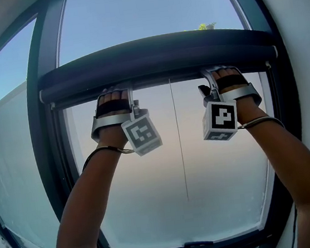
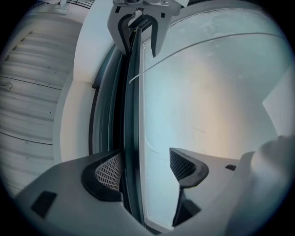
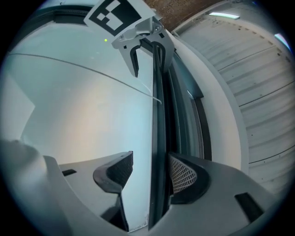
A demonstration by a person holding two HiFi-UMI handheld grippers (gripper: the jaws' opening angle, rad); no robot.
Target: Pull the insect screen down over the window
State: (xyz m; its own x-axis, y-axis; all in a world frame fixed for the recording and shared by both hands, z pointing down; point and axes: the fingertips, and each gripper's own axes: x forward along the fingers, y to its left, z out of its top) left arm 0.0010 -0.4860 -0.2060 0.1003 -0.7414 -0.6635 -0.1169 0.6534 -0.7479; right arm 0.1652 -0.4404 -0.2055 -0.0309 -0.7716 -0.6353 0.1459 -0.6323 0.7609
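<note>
left gripper [image 2: 146, 168]: jaws apart astride screen bar [image 2: 131, 115] | right gripper [image 3: 150, 173]: likewise | head view: screen bar hides both tips

Screen bar [image 1: 158, 55] across window [image 1: 146, 9], between jaws of left gripper [image 1: 118, 92] and right gripper [image 1: 217, 77]

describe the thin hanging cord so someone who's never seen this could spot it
Find the window frame, then the thick dark housing crossing it. Beneath its middle, between the left tongs and right tongs, the cord hangs straight down the pane: the only hair-thin line among heavy bars.
</note>
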